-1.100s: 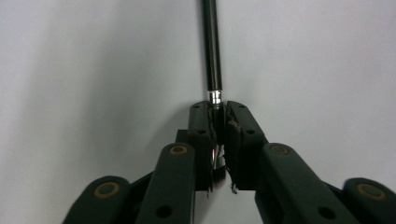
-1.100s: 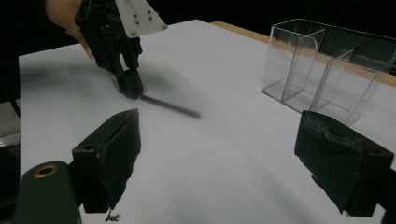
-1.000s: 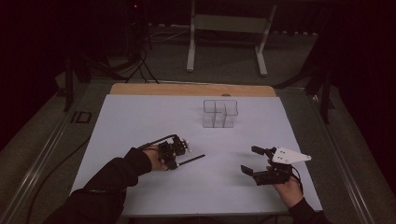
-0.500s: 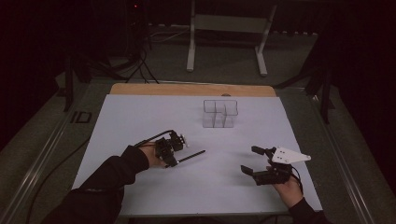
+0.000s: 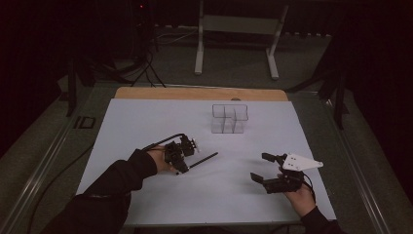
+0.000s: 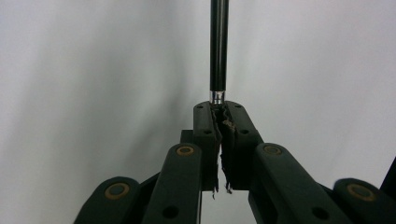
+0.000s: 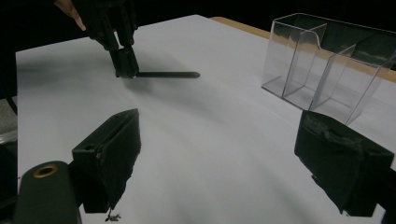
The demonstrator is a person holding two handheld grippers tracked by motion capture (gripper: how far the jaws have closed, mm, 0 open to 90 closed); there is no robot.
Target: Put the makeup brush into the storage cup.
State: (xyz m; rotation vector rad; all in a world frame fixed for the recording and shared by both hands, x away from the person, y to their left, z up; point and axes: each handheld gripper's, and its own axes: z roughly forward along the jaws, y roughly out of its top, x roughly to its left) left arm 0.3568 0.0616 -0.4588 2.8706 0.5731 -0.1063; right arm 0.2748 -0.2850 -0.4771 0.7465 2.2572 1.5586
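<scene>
Nearest the person, the right gripper (image 5: 269, 171) rests low over the white table (image 5: 146, 122) near its front edge, jaws spread wide with nothing between them; held off to the side like this, it seems to be waiting, clear of the other hand's work but ready to help. A little farther in, the left gripper (image 5: 183, 155) is clenched on one end of a slim black pen (image 5: 204, 159). In the left gripper view the two pads (image 6: 205, 135) are pressed together around the pen's (image 6: 218, 46) silver-collared end, and the rest of the barrel runs straight out ahead of the jaws. Gripping it at the very end gives a long free length, which would suit poking it down into a narrow slot. In the right gripper view the pen (image 7: 168, 74) lies nearly level just above or on the table; whether its far tip touches the surface cannot be told. Beyond both hands, towards the middle of the table, stands a clear plastic organizer (image 5: 229, 118) with several upright open-topped compartments, all apparently empty. It stands well apart from the pen and is probably where the pen is meant to go.
</scene>
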